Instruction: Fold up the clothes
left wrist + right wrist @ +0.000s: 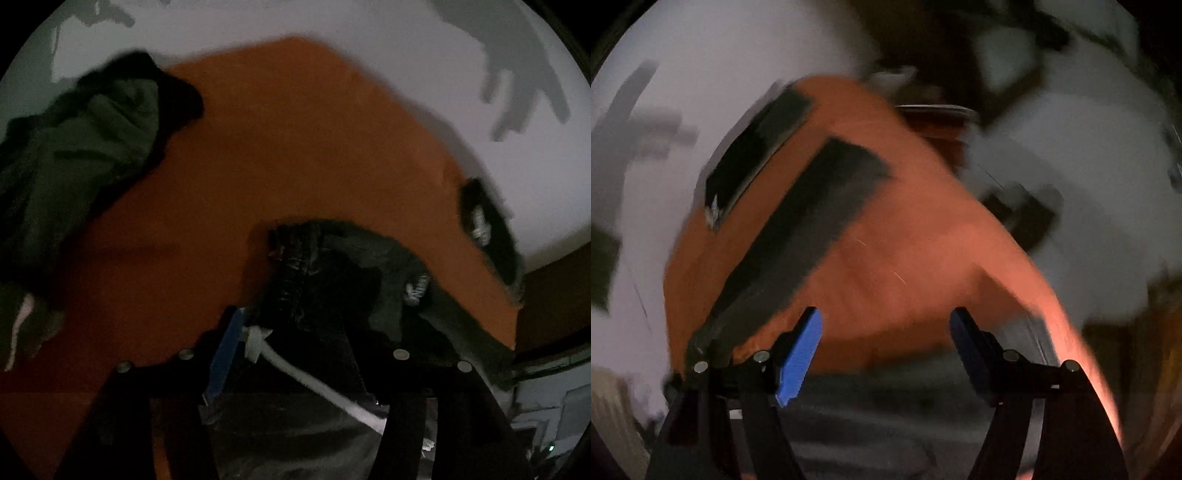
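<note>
The clothes are soft, light, limp fabric. They sag and slide wherever you lift them, so take a hem, waistband or corner rather than the bulky middle, and expect the rest to trail.

In the left wrist view, a dark garment (332, 266) with a white drawstring (317, 384) lies at about 6 o'clock on the orange desk (295, 129), bunched right across your left tool (306, 332). Its fingers stand apart. One blue pad (225, 354) shows and the other is buried under cloth, so you cannot tell whether the pads are pressing on the fabric or it merely lies between them. Don't catch the drawstring alone, because it would probably slip through. A crumpled green garment (74, 166) sits heaped at 9 o'clock, well apart from the first, and a small dark piece (487, 229) lies at the desk's edge at 3 o'clock.

The right wrist view shows none of the heap or the drawstring. It shows your right tool (886, 350) with its fingers apart and nothing between the pads, only bare desk beyond them. It also shows two flat dark strips (812, 221) running toward 11 o'clock, probably folded pieces, though the blur keeps you from being sure.
</note>
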Available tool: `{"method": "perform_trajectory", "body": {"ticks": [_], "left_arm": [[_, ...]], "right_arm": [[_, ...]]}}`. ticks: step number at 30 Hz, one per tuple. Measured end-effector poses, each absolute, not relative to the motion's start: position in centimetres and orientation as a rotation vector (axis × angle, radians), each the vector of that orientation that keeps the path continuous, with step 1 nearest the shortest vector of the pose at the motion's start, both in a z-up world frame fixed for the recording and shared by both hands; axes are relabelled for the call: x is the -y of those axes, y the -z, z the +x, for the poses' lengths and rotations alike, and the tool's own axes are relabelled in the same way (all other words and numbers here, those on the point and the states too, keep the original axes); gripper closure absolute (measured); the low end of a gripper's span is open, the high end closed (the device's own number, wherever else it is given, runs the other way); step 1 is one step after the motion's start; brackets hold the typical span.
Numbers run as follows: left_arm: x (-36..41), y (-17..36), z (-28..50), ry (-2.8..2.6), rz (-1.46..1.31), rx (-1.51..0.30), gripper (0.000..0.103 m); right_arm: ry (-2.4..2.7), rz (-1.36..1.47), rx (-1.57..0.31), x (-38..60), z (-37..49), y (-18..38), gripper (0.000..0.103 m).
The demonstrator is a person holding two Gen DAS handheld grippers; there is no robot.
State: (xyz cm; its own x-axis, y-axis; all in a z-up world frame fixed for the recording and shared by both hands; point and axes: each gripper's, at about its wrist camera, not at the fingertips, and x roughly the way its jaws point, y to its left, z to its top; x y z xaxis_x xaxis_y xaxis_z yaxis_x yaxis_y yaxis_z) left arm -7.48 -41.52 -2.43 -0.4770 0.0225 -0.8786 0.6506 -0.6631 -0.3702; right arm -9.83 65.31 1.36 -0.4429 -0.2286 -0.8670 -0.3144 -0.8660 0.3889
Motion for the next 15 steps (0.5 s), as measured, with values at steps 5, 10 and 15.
{"method": "perform_trajectory", "body": {"ticks": [5,10,15], "left_arm": [[41.8,6.1,-12.5,2.14,1.453,-0.92,0.042],[40.7,8.3,-12.9,2.179,1.435,-0.906,0.042],[41.3,8.6,-14.4,2.216,1.431,-0.861,0.042]], "right_arm": [[-2.508,-1.725,-0.556,-61.4,-22.3,0.4,0.027],[-2.5,-1.71,-0.339,-57.5,-29.8,4.1,0.027],[-2.642,-1.731,-0.078,-51.1,-36.0,5.1,0.025]]}}
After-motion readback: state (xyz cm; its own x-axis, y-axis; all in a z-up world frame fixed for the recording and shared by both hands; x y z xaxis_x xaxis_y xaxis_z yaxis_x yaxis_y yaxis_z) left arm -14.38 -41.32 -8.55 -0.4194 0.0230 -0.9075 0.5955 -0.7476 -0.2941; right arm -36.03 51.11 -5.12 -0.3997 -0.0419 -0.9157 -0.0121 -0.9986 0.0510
